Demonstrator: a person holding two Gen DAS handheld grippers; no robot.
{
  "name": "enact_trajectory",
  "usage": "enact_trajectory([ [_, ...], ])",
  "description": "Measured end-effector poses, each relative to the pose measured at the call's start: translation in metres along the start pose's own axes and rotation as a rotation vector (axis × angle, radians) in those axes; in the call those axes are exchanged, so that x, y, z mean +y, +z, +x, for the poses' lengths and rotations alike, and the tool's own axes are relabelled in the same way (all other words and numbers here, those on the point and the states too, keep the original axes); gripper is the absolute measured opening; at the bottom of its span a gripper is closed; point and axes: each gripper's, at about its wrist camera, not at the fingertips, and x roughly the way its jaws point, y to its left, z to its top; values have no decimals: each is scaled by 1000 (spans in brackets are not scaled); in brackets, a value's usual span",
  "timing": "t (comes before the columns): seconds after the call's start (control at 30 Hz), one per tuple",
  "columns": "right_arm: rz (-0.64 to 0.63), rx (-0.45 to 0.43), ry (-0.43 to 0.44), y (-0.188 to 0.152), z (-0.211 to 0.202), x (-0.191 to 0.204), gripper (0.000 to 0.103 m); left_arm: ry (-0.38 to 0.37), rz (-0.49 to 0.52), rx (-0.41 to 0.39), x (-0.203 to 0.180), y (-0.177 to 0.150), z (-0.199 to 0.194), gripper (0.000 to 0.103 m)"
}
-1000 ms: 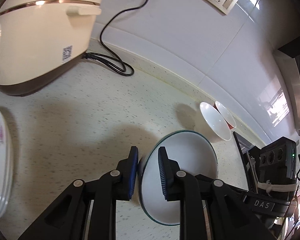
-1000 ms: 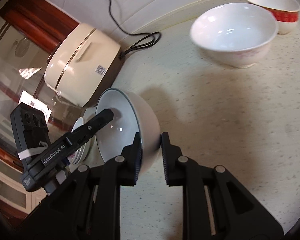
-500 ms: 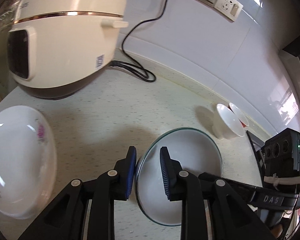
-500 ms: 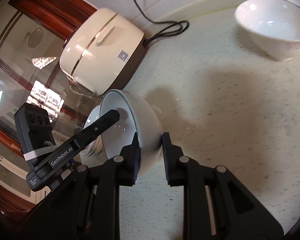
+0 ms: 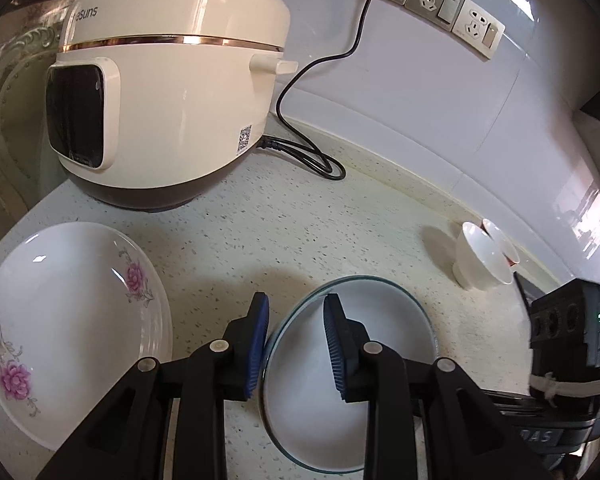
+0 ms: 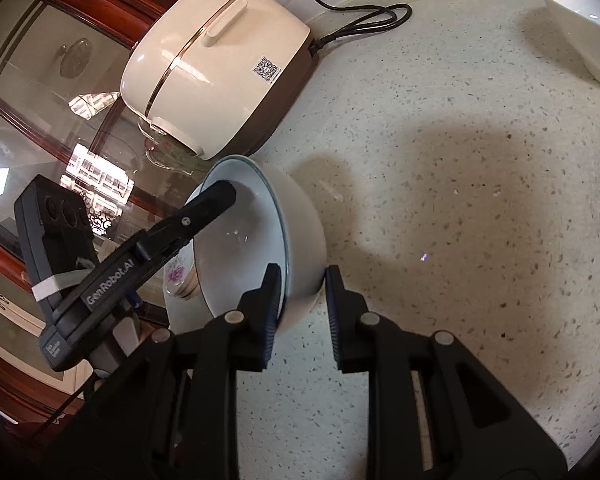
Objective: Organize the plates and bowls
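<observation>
A white bowl with a thin blue-green rim sits on the speckled counter, just right of a stack of white plates with pink flowers. My left gripper straddles the bowl's left rim. Its jaws are opening, and a gap shows between the inner pad and the rim. On the opposite rim, my right gripper has one pad inside and one outside. Its jaws are opening too, though both pads still lie against the wall.
A cream rice cooker stands at the back left, its black cord looping along the wall. Two small white bowls sit far right by the wall. A glass-fronted wooden cabinet lies beyond the counter's left end.
Both grippers carried the bowl leftward, bringing the rice cooker and flowered plates into view. The bowl now sits beside the plates, and both pairs of jaws stand slightly wider.
</observation>
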Motion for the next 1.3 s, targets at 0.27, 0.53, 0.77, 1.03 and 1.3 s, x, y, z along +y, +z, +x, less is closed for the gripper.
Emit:
enact_trajectory([
  [0.27, -17, -1, 12, 0, 2, 5, 45, 26, -11, 18, 4, -3, 10, 32],
  [0.53, 1, -34, 0, 3, -8, 0, 65, 41, 22, -21, -4, -5, 3, 64],
  [0.77, -2, -98, -33, 5, -24, -3, 67, 80, 51, -96, -9, -3, -7, 80],
  [1.03, 52, -450, -205, 9, -110, -22, 73, 18, 192, -137, -68, 10, -28, 103],
  [1.3, 275, -719, -515, -5, -187, -76, 84, -121, 228, -52, -155, 32, 26, 103],
])
